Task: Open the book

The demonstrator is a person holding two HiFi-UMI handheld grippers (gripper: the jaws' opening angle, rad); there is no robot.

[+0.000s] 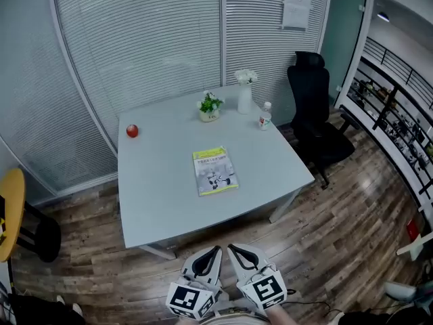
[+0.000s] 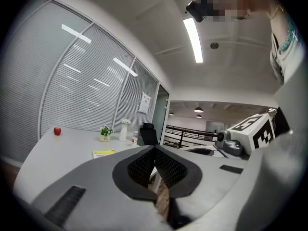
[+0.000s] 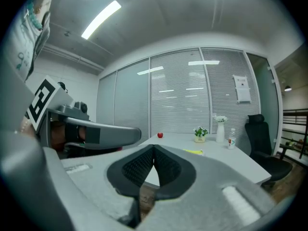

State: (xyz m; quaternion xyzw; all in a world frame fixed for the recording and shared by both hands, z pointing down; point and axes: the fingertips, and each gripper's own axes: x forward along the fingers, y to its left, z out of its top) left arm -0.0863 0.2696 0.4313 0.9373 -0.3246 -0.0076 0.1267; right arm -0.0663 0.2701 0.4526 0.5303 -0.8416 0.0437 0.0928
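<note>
Head view gives me the pale grey rectangular table filling the middle of the frame, with a black swivel office chair at its upper right. At the bottom centre, over the brown wood-plank floor and short of the table's near edge, my left gripper and right gripper sit side by side, tips nearly meeting. Each gripper view shows ribbed black pads pressed together with nothing between them, so both are fully closed and empty.

The thin book with the yellow-green and white cover lies flat and closed near the table's centre, well apart from both grippers. Along the far edge stand a white vase of white flowers, a small potted green plant and a small plastic bottle. A red apple sits near the far left corner.

I judge this to be the approach step, with the opening not yet begun. Next I need to reach over the table, part one pair of jaws, and catch the cover's free edge while the other gripper steadies the book.
</note>
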